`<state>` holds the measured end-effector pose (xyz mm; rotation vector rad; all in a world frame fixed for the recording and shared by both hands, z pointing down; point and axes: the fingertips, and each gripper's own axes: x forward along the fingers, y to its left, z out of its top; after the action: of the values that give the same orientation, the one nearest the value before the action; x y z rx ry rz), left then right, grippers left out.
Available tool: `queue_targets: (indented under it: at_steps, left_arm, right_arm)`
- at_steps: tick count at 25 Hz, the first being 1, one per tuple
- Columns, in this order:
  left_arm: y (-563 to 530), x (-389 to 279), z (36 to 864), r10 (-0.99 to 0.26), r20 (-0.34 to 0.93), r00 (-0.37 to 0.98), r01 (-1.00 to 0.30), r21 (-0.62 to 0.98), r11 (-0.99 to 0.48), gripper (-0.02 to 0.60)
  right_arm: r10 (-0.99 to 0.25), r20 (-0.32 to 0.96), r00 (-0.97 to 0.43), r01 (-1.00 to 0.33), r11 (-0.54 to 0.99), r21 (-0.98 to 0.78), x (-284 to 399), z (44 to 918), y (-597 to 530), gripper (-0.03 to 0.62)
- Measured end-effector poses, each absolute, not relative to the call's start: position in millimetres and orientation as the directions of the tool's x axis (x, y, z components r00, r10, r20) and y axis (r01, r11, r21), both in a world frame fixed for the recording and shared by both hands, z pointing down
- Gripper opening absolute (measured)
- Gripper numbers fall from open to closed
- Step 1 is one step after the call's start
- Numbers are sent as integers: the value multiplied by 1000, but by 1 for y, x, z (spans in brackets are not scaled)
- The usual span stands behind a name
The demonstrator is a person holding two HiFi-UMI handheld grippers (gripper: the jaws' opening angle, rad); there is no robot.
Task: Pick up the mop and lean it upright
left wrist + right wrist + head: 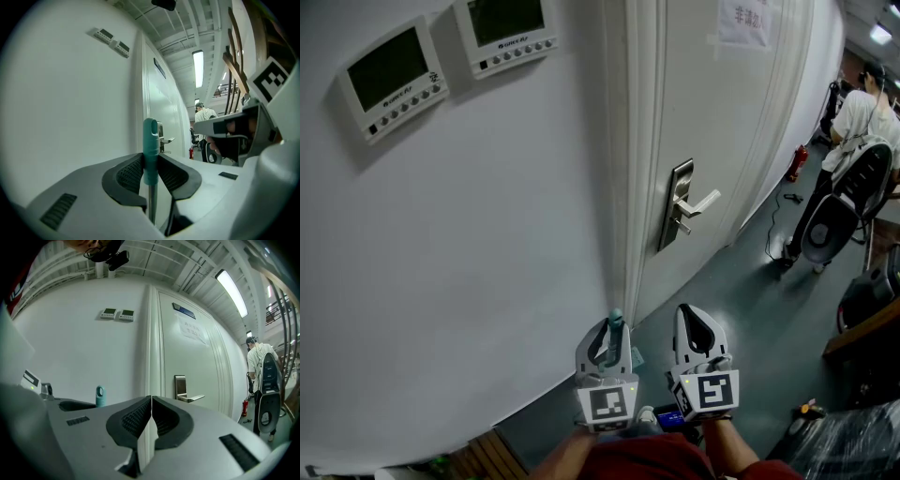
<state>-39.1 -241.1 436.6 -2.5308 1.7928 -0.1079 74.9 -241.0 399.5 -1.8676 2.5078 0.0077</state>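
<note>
Against the white wall (pixel 487 244), just beside the edge of the door frame (pixel 630 187): the mop handle (pixel 150 140), held upright. Its teal end cap stands proud of the left gripper (pixel 151 172), whose ribbed pads (pixel 130 174) are clamped on the cap's lower part, where it meets the thin shaft. The right gripper (pixel 151 414) hangs near, on the door side, its jaws pressed together on nothing; it does not touch the mop.

I judge the handle a long, stiff, light pole, with most of the weight down at the mop head. The head is below every view, so I cannot tell whether it rests on the floor. The shaft looks smooth and could slide or twist between the pads. The cap, being thicker, gives a shoulder that resists slipping down. A grip this high steers the top well but the foot poorly, so I would expect the pole to swing like a pendulum if lifted. For leaning it, the corner where wall meets door frame should check sideways roll.

No container shows in any view.
</note>
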Motion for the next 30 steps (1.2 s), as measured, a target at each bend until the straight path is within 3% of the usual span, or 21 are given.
queue_targets:
  at_steps: [10, 30]
  left_arm:
    - [-230, -56, 355, -944, -91, 317, -948, -45, -314, 109]
    - [-217, -60, 323, -945, -120, 305, -952, 3, -307, 109]
  right_arm:
    - [-961, -26, -277, -961, 277, -20, 72, 393, -244, 18]
    - [-958, -39, -284, -959, 284, -5, 76, 388, -240, 18]
